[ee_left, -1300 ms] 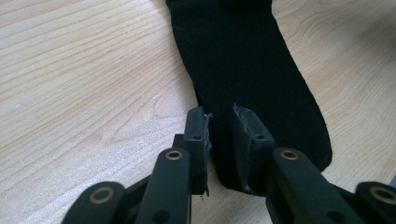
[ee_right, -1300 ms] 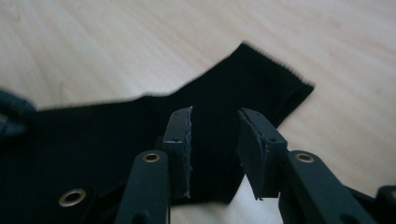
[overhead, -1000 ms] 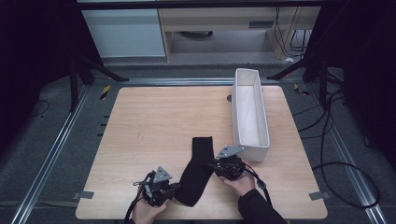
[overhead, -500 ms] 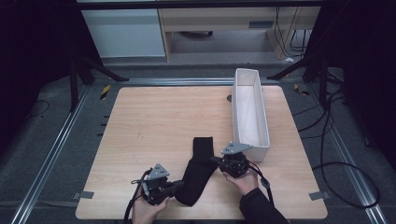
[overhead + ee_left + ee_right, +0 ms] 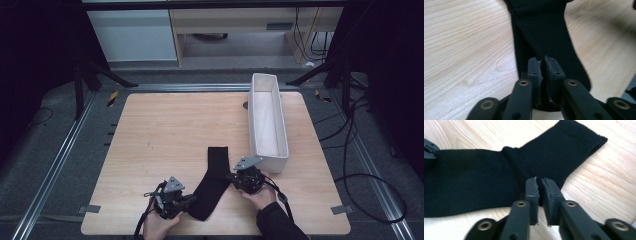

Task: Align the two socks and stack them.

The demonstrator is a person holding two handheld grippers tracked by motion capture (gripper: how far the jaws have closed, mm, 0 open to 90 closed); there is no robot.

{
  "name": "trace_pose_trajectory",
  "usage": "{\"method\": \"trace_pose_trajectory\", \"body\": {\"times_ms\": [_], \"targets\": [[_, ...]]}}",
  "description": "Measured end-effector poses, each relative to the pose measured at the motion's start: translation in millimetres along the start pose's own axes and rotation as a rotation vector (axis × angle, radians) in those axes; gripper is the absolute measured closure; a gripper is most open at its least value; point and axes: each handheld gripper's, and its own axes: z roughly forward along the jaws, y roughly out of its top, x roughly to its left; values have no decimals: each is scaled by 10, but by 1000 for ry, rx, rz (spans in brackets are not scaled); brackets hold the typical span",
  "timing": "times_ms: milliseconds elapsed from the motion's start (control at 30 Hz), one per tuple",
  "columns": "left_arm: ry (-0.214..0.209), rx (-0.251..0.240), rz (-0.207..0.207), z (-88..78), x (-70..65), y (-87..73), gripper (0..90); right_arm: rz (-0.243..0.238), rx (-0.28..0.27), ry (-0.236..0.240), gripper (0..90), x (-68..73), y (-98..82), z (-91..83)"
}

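Note:
A black sock (image 5: 211, 184) lies flat on the wooden table (image 5: 165, 130) near the front edge, cuff pointing away from me. My left gripper (image 5: 189, 200) is shut on the sock's foot end; its jaws pinch the black fabric (image 5: 544, 35) in the left gripper view, where the left gripper (image 5: 542, 61) sits low in the middle. My right gripper (image 5: 231, 176) is shut on the sock's right edge near the heel. In the right gripper view the right gripper (image 5: 539, 181) pinches the sock (image 5: 499, 175) where the ribbed cuff begins.
A long white rectangular bin (image 5: 267, 120) stands on the right side of the table, just behind my right hand. Bare wood spreads across the left and far parts of the table. Cables (image 5: 360, 165) lie on the floor at the right.
Both hands shifted slightly while holding the sock; the right gripper moved a little right and the sock is drawn a bit straighter between them.

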Motion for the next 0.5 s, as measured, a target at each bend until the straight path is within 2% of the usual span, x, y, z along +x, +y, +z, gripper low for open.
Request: {"method": "trace_pose_trajectory", "body": {"times_ms": [100, 300, 433, 500], "targets": [[-1, -8, -5, -32, 17, -5, 782, -5, 1, -7, 766, 11, -20, 6], [-1, 4, 5, -79, 33, -6, 847, -38, -75, -6, 685, 96, 12, -52], [2, 6, 2, -108, 31, -2, 830, -60, -78, 23, 674, 169, 20, -26], [22, 11, 10, -121, 49, -2, 817, -61, -67, 32, 679, 194, 12, 7]]}}
